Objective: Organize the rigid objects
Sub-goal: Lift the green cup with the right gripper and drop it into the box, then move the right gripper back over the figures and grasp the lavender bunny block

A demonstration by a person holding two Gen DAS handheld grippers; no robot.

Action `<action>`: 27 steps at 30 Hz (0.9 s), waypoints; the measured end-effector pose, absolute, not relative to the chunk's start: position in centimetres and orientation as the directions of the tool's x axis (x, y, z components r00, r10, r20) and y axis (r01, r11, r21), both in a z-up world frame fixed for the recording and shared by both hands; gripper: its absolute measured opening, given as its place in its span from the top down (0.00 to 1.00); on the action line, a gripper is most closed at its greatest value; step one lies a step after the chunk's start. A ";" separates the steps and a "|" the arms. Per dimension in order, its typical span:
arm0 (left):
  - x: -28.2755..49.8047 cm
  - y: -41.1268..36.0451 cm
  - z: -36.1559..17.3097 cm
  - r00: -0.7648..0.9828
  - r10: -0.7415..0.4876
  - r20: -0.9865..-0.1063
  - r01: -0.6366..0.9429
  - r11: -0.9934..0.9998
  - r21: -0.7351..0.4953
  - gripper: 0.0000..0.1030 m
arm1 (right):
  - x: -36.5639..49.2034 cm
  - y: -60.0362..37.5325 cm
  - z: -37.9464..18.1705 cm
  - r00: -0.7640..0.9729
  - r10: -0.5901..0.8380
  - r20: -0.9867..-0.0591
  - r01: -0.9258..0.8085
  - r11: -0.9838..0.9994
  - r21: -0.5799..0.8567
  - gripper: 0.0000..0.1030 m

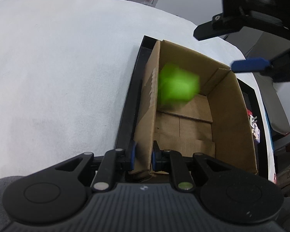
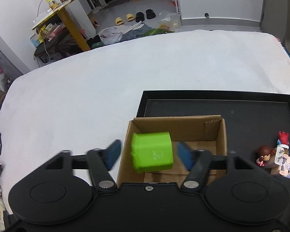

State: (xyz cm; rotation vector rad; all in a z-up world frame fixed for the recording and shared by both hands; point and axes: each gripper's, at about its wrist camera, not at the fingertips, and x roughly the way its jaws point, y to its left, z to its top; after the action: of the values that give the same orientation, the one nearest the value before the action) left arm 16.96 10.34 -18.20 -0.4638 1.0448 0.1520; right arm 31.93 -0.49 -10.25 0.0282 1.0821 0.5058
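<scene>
From the left wrist, the left gripper [image 1: 143,159] is clenching the near wall of the open cardboard box [image 1: 232,119], steadying it inside the black tray [image 1: 127,104]. A green block [image 1: 177,86] is showing as a blur above the box's far left corner, apparently dropping in. The right gripper [image 1: 222,48] is hanging above the box's far rim, its jaws spread.

From the right wrist, the right gripper [image 2: 147,154] is standing released, its blue pads clear of the green block [image 2: 152,152] on both sides; the block is sitting over the cardboard box [image 2: 221,135]. It looks nearly cubic, so no long axis is evident; it is tilting slightly, one broad face toward the camera. I judge the placing step is finishing. Next, the right hand should probably fetch the small figurines [image 2: 274,159] lying in the black tray [image 2: 241,94] beside the box.
</scene>
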 end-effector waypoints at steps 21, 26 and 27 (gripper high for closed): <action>17.2 9.6 -17.7 0.488 -0.064 -0.871 -0.354 0.897 -0.264 0.85 | 29.7 -8.8 -5.9 0.454 0.463 -0.762 -0.368 0.876 0.313 0.05; 17.4 9.7 -17.6 0.475 -0.052 -0.879 -0.367 0.895 -0.252 0.85 | 29.4 -11.6 -5.4 0.471 0.442 -0.763 -0.358 0.887 0.292 0.04; 17.4 9.7 -17.6 0.472 -0.050 -0.880 -0.371 0.895 -0.250 0.85 | 29.4 -12.3 -5.4 0.469 0.439 -0.766 -0.353 0.889 0.292 0.04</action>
State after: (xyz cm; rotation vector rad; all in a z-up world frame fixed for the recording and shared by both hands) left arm 17.40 9.72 -17.57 -0.4417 1.0695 0.2044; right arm 29.38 -12.27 -5.44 0.0977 0.9673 0.4860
